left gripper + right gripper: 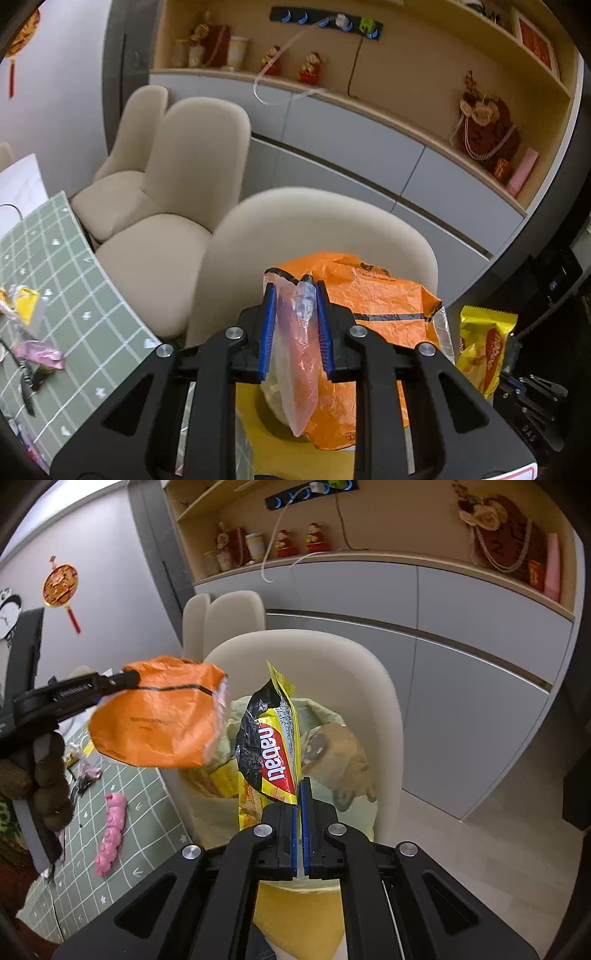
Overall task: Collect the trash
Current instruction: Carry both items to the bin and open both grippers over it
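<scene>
Between our left gripper's [295, 286] blue pads sits the orange plastic bag [373, 306], pinched by its crumpled edge and held above the beige chair [255, 236]. Our right gripper [300, 786] is clamped tight on the yellow Nabati wrapper [269, 753]. More wrappers lie on the green checked tablecloth [92, 295].

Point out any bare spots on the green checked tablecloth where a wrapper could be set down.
Free: the checked tablecloth along its chair-side edge, right of the yellow and pink wrappers; in the right wrist view, the strip between the pink toy and that edge. Crowded: the cloth's left part, littered with scraps.
</scene>
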The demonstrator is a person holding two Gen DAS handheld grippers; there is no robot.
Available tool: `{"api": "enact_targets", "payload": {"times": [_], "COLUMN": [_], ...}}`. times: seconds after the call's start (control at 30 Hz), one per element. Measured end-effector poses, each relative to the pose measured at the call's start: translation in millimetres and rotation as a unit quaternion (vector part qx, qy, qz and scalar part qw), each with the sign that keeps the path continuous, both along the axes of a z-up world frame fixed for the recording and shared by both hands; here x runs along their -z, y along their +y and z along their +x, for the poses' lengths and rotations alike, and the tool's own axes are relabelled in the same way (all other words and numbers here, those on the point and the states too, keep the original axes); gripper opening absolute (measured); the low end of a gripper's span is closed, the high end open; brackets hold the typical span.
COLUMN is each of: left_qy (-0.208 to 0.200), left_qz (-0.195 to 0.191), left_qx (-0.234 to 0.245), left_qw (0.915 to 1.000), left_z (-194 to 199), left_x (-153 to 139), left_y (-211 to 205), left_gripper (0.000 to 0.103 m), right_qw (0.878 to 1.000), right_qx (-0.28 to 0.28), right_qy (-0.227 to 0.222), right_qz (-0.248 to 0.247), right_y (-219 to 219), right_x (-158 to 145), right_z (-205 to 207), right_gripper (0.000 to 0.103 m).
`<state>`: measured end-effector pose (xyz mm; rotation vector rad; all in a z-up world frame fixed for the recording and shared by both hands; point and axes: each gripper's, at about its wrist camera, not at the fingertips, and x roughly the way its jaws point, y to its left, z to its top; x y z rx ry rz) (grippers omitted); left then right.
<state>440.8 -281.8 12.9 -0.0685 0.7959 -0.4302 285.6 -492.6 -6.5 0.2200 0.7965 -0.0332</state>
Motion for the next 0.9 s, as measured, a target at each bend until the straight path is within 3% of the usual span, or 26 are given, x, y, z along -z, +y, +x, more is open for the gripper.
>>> {"api": "enact_targets", "payload": {"times": [0.3, 0.5, 0.57, 0.73, 0.9], "left_qy": [0.060, 0.093, 0.101, 0.098, 0.100], "left_qz": [0.018, 0.010, -0.011, -0.040, -0.055], "left_qx": [0.024, 0.036, 0.042, 0.059, 0.021], "left_qw": [0.9978, 0.9950, 0.9939, 0.9927, 0.9932], "left_z": [40.2, 50.8, 53.1, 52.7, 52.1], "left_x": [54.4, 79.8, 81.3, 70.6, 55.2], "left_y": [-33.9, -47.0, -43.6, -25.1, 11.8], "left_gripper": [0.020, 0.021, 0.025, 0.049, 0.050], "right_qw": [0.999, 0.999, 1.000, 0.999, 0.996], "right_qx": [0.024, 0.021, 0.011, -0.021, -0.063], "right_qy": [-0.020, -0.014, -0.013, -0.030, -0.045], "right_qz": [-0.021, -0.021, -0.023, -0.020, 0.043], "right_y": [-7.7, -5.1, -0.4, 15.8, 30.4], "right_x": [-14.4, -12.1, -11.2, -17.1, -16.8], "right_z": [16.2, 30.3, 38.4, 58.8, 88.2], "right_gripper": [0.004, 0.004, 0.004, 0.004, 0.004]}}
